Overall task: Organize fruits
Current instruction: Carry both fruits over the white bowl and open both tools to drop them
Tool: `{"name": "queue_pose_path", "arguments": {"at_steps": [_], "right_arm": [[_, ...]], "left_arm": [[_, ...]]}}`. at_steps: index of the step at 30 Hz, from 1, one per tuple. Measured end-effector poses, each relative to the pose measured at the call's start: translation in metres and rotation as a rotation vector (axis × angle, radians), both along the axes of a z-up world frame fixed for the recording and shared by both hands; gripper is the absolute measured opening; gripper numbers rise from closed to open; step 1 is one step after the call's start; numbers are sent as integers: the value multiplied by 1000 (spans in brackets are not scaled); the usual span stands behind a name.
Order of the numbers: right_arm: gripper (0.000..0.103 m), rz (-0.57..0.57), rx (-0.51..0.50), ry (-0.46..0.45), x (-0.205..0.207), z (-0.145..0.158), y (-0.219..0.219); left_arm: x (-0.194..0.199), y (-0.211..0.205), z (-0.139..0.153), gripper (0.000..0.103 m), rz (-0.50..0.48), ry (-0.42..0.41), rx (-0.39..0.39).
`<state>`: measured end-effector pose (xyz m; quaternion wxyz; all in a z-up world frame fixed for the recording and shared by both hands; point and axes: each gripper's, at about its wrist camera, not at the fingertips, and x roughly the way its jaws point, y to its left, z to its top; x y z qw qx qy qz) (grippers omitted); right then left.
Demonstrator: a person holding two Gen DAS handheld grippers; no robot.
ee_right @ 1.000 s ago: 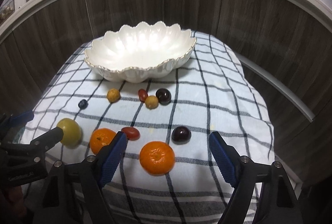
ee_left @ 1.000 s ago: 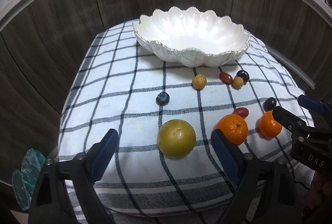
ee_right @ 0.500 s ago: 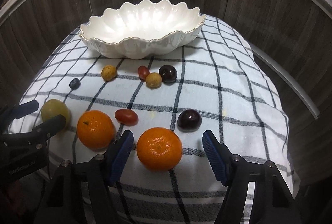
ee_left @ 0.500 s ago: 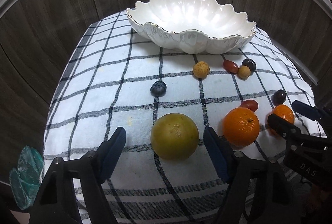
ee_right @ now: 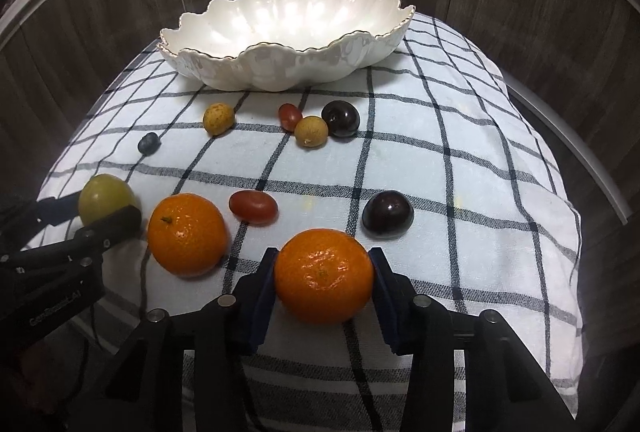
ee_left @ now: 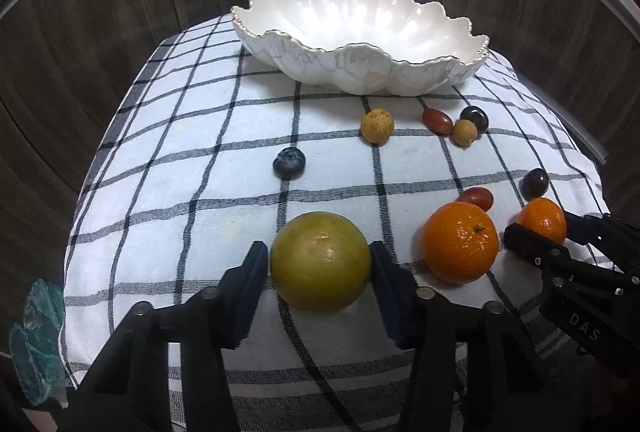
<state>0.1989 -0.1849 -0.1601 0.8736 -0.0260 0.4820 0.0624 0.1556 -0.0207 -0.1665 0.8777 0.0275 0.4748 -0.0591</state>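
Fruits lie scattered on a checked cloth [ee_left: 168, 135], short of the empty white bowl [ee_left: 360, 27] that stands well ahead of both sets of jaws.

On the left, the left gripper [ee_left: 318, 264] has its jaws closed on the green fruit [ee_left: 320, 262] — a pad touching each flank at the widest girth. It looks firm and smooth, fairly heavy for its size, so a hold at the middle is the sound one; lower or higher and it may squirt out. Ahead of these jaws sits a blueberry [ee_left: 289, 162], soft and easily crushed.

Between the two grippers rests a loose mandarin [ee_right: 186, 234], with a red grape [ee_right: 253, 207] just beyond it.

On the right, the right gripper [ee_right: 323, 278] grips another mandarin [ee_right: 323, 276] the same way, pads on both sides. Its skin is dimpled and gives a little — light pressure should do. Ahead and right lies a dark plum [ee_right: 387, 218]; further off, near the bowl, four small fruits.
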Motion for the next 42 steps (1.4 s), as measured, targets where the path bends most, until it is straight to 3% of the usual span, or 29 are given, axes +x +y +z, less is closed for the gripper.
{"name": "queue_pose_path", "arguments": {"at_steps": [22,42], "right_arm": [[43,11,21,-32,6,17,0],[43,-24,39,-150,43,68,-15]], "left_arm": [[2,3,25,48,-3,-26,-4],[42,-5,66,48,-1,-82,-22]]}}
